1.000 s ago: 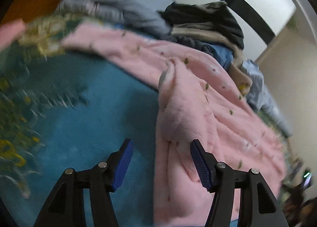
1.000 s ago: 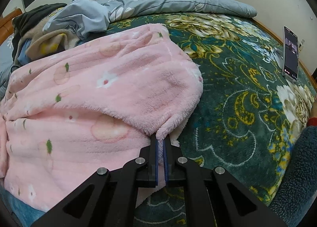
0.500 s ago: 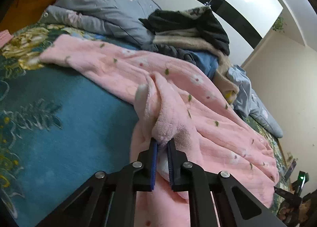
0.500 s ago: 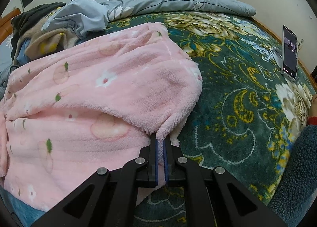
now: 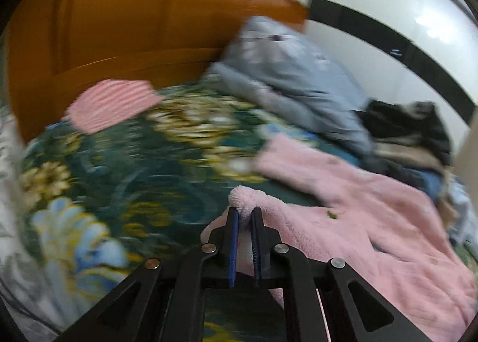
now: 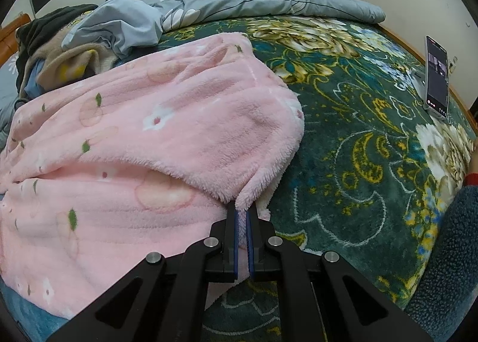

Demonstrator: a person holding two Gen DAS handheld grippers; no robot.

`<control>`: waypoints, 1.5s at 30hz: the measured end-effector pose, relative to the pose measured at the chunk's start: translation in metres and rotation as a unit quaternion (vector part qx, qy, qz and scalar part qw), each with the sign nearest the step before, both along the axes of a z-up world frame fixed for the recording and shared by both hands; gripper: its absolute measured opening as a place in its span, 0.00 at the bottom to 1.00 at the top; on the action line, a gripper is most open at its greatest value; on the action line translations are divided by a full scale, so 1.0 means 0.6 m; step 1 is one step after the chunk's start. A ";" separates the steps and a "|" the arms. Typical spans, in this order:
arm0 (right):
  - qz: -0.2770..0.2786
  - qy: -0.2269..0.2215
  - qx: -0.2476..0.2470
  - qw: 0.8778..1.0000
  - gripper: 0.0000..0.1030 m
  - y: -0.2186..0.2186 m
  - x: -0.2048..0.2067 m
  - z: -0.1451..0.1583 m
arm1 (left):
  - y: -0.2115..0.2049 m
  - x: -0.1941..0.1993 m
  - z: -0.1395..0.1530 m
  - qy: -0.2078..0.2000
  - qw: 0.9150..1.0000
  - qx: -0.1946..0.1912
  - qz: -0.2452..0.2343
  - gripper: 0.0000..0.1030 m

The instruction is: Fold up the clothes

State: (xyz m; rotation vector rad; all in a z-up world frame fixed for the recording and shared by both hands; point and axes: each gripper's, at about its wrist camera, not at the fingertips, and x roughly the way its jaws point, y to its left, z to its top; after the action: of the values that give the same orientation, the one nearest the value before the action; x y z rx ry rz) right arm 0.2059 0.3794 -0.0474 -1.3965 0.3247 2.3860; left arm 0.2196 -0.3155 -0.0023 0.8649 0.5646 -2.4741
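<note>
A pink fleece garment with small flower prints lies spread across the dark green floral bedspread. My right gripper is shut on a fluffy edge of it near the bed's front. In the left wrist view the same pink fleece garment trails off to the right, and my left gripper is shut on a fluffy pink end of it, held above the bedspread. That view is blurred.
A heap of dark, tan and blue clothes and a grey floral duvet lie at the back. A phone stands on the right. A pink striped cloth lies by the wooden headboard. A blue sleeve shows at right.
The left gripper went from open beside the pink fleece to shut on its end, then swung left toward the headboard, pulling the fabric along. The right gripper has not moved.
</note>
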 end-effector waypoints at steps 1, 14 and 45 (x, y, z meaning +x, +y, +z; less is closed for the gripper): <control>0.000 0.000 -0.001 1.000 0.05 0.001 0.000 -0.001 | -0.015 0.006 -0.012 -0.008 1.000 0.004 0.013 0.09; -0.005 0.009 -0.012 1.000 0.05 0.005 0.006 0.007 | -0.076 0.025 -0.099 -0.050 0.990 0.121 0.044 0.03; -0.023 0.144 -0.133 0.980 0.05 0.008 -0.001 0.070 | -0.050 0.010 -0.137 0.004 0.959 0.282 -0.008 0.09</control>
State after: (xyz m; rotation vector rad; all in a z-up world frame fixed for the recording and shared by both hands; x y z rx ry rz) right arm 0.2056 0.3840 -0.0057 -1.1270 0.7684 2.5786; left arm 0.2255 -0.3457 -0.0848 1.0608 1.3100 -2.3559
